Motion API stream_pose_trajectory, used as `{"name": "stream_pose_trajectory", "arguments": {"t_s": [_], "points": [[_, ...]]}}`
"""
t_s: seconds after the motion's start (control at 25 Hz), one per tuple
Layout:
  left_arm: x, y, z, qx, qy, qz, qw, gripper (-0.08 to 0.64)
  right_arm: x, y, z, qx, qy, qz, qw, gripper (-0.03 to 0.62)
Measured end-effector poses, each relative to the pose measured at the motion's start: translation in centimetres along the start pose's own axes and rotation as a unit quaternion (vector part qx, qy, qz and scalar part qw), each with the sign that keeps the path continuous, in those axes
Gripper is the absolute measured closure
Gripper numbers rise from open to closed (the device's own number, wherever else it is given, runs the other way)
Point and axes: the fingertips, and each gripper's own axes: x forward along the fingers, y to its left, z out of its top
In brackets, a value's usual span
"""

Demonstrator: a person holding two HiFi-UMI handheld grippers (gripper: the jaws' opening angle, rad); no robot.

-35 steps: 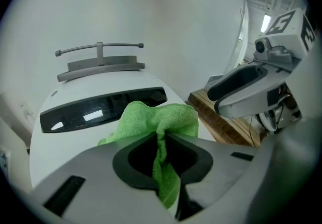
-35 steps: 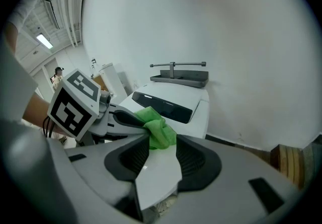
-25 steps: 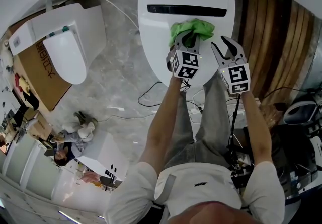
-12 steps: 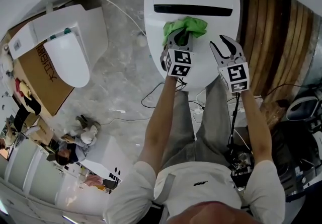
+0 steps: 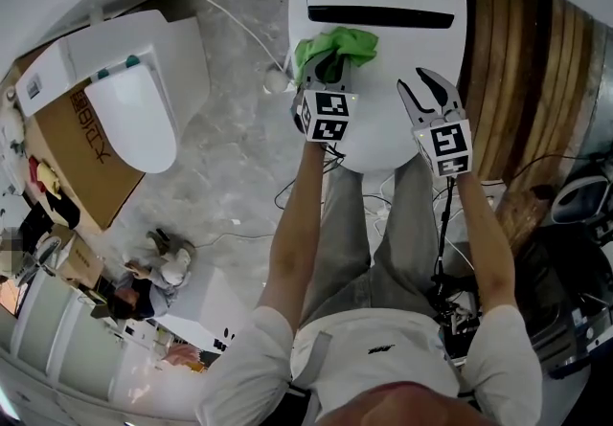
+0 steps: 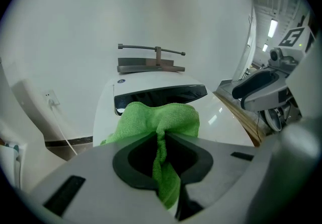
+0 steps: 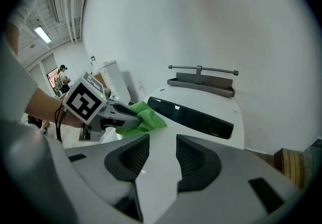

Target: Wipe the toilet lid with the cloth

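The white toilet lid [image 5: 393, 118] lies shut at the top of the head view, with a black strip [image 5: 381, 16] across its back. A green cloth [image 5: 333, 45] rests on the lid's left rear part. My left gripper [image 5: 324, 70] is shut on the cloth and presses it on the lid. In the left gripper view, the cloth [image 6: 157, 120] bunches up between the jaws of the left gripper [image 6: 161, 142]. My right gripper [image 5: 425, 93] hovers open over the lid's right side, holding nothing. In the right gripper view, the right gripper [image 7: 162, 150] is open over the lid [image 7: 163, 135], with the cloth [image 7: 147, 117] to its left.
A second white toilet [image 5: 129, 108] and a cardboard box [image 5: 67, 151] stand on the marble floor at the left. Wooden planks [image 5: 522, 79] lie to the right of the toilet. Cables [image 5: 299, 187] trail on the floor by my legs. A metal rail [image 6: 151, 64] sits behind the toilet.
My left gripper has slid the cloth leftward across the lid, toward its left edge. The right gripper has stayed open in about the same place.
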Motion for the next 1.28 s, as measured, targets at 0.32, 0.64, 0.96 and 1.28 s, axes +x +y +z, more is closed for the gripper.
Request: {"name": "stream_pose_trajectory", "arguments": {"t_s": [0.32, 0.64, 0.96, 1.28], "points": [[-1.5, 2.8, -1.4, -0.003, -0.008, 0.01, 0.9999, 0.492, 0.2, 2.1, -0.4, -0.004, 0.005, -0.016, 1.0, 0.416], [-2.8, 4.8, -2.8, -0.02, -0.012, 0.03, 0.9993, 0.492, -0.6, 3.1, -0.8, -0.02, 0.01, -0.017, 1.0, 0.417], [-3.8, 5.2, -4.7, -0.042, -0.003, 0.054, 0.9977, 0.492, -1.3, 1.8, -1.8, 0.001, 0.003, -0.022, 1.0, 0.421], [-4.8, 4.0, -6.5, -0.079, 0.012, 0.086, 0.993, 0.492, -2.0, 1.5, -3.2, 0.011, 0.004, 0.002, 1.0, 0.422]]}}
